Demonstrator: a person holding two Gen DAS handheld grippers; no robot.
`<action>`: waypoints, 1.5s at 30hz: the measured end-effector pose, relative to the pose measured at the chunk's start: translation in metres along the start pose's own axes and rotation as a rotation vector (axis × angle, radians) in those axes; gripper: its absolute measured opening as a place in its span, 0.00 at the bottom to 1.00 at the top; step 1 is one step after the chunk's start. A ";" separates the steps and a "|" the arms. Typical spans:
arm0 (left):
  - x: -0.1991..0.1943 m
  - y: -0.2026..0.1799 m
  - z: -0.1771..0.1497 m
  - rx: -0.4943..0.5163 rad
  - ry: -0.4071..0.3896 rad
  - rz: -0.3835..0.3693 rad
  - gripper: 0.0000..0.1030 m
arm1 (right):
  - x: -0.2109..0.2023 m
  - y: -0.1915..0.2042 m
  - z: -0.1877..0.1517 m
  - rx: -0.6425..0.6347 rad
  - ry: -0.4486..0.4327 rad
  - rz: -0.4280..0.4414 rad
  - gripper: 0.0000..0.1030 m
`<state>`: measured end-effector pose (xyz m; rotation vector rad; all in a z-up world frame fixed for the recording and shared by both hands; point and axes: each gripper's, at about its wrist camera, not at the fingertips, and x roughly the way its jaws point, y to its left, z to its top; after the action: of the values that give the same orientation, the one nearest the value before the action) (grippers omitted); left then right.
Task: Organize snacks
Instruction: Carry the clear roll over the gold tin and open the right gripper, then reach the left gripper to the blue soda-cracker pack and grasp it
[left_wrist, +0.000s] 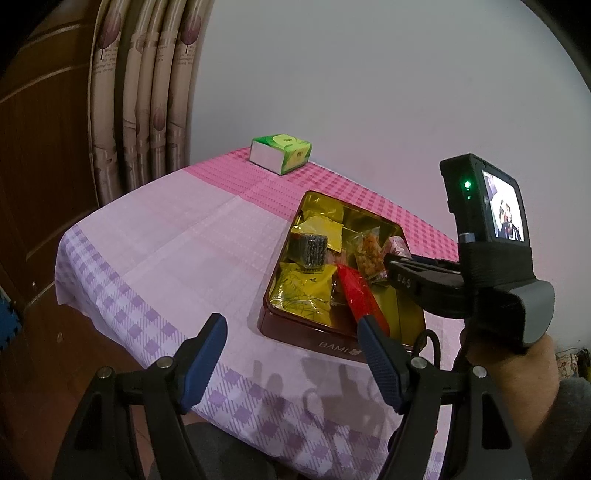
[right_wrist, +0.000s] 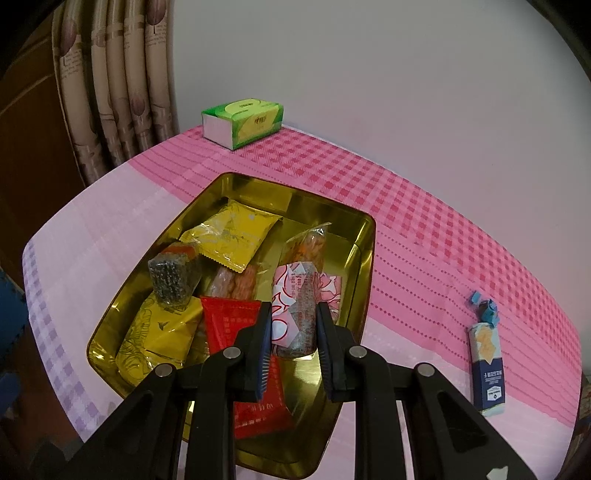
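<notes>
left hand-held gripper (left_wrist: 291, 354): spread, empty, just before the tin (right_wrist: 364, 236) | right hand-held gripper (right_wrist: 291, 325): pinching a pink-white snack (right_wrist: 295, 310) over the tin's near right part | tin on surface (right_wrist: 110, 221): yellow, red, dark packets inside | blue bar (right_wrist: 487, 369): right of tin | green box (right_wrist: 242, 122): beyond tin
</notes>
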<state>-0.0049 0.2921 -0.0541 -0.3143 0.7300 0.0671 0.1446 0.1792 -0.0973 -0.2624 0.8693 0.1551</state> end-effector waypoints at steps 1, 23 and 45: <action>0.000 0.000 0.000 0.000 0.001 0.000 0.73 | 0.001 0.000 0.000 0.000 0.001 0.001 0.19; 0.000 -0.004 -0.002 0.023 -0.011 0.002 0.73 | -0.038 -0.065 -0.037 0.126 -0.077 0.027 0.59; 0.025 -0.181 -0.067 0.491 0.058 -0.200 0.73 | -0.154 -0.284 -0.268 0.590 -0.155 -0.223 0.76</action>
<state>0.0015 0.0979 -0.0708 0.0820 0.7443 -0.3088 -0.0814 -0.1748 -0.0970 0.2036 0.6911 -0.2849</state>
